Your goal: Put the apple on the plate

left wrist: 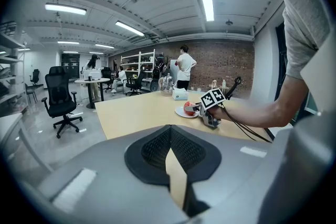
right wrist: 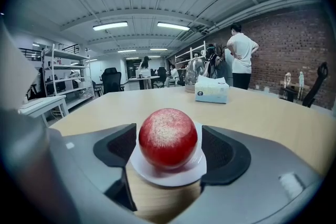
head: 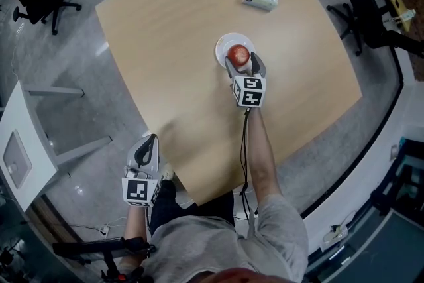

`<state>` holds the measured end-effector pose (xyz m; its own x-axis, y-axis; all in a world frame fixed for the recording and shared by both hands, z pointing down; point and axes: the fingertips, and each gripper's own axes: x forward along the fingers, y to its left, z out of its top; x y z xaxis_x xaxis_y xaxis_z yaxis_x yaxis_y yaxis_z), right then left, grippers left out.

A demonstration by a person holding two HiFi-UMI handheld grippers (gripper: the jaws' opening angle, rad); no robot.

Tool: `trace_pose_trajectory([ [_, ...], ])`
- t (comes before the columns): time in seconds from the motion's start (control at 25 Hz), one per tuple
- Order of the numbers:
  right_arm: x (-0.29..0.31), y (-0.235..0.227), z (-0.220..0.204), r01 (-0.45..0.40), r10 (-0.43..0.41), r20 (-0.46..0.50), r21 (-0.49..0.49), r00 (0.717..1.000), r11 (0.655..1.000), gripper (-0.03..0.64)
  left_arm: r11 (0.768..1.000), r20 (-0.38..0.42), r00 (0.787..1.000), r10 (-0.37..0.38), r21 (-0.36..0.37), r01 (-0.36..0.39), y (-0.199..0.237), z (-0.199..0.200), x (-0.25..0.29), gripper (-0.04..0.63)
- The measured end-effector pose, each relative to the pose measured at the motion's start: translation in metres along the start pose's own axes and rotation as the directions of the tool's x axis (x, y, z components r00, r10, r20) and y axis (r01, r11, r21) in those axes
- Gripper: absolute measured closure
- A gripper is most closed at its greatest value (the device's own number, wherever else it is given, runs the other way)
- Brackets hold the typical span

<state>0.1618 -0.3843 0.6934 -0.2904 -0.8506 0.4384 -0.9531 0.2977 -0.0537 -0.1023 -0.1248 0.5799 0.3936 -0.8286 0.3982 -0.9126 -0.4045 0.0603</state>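
The red apple [right wrist: 168, 136] rests on the white plate [right wrist: 170, 177], mid-worktop [head: 165, 43] — so the right gripper [right wrist: 169, 150] stands spread around it, pads clear. The left gripper [left wrist: 171, 145], unneeded, hangs pressed together, empty.

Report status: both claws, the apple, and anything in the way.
Left claw shut, empty, at the table edge. Right claw open, straddling the apple, which sits on the plate. Nothing in the way.
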Motion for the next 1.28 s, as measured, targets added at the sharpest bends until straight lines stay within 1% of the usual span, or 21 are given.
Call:
trace_pose_trajectory([
  [0.44,-0.011,0.001,0.005,-0.001,0.0,0.016,0.013,1.0,1.0,0.232,1.0,0.017,1.0,-0.019,0.017,0.019,-0.003,0.005,-0.001,0.577],
  [0.8,-0.04,0.0,0.02,0.011,-0.011,0.036,0.018,0.999,1.0,0.232,0.998,0.044,0.998,-0.047,0.044,0.045,-0.011,0.021,-0.012,0.577],
  [1.12,-0.066,0.012,0.026,0.01,-0.011,0.049,0.02,0.999,1.0,0.232,0.995,0.063,0.996,-0.067,0.073,0.063,-0.016,0.033,-0.024,0.577],
  [1.28,-0.079,0.014,0.032,0.013,-0.015,0.055,0.02,0.998,1.0,0.232,0.995,0.053,0.997,-0.059,0.082,0.054,-0.017,0.039,-0.031,0.577],
])
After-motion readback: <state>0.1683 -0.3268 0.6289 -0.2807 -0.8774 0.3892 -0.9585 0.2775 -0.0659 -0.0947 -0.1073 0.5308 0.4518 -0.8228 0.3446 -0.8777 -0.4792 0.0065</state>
